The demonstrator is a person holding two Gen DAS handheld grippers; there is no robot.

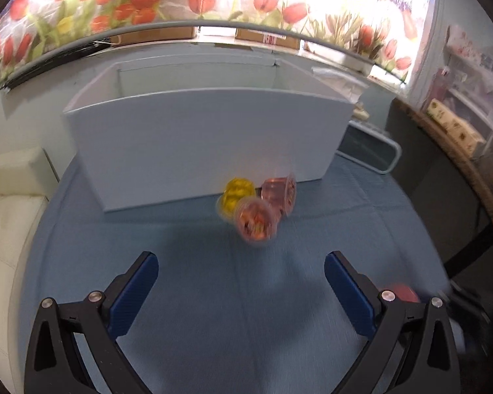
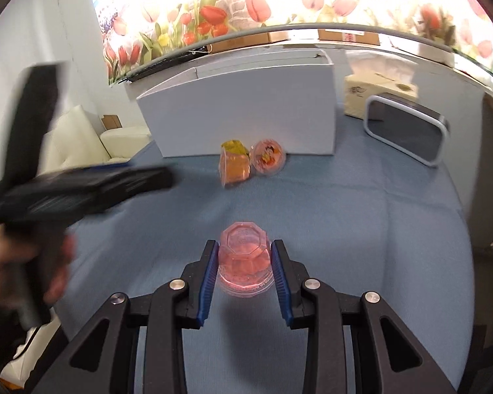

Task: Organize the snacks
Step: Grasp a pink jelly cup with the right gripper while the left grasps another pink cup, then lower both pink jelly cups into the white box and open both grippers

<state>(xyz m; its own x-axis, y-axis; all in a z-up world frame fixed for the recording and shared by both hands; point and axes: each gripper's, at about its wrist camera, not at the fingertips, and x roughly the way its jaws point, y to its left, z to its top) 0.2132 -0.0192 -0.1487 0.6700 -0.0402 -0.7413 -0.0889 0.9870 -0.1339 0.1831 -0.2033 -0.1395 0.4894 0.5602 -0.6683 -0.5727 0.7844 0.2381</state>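
Right gripper grasps a pink jelly cup; left gripper spread wide and empty.

The cup sits upside down on the blue worktop, clamped between the right fingers. Ahead of both lie three more jelly cups, clustered against the white box.

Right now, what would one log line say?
right gripper: shut on pink jelly cup | left gripper: open, empty | white box: behind other cups
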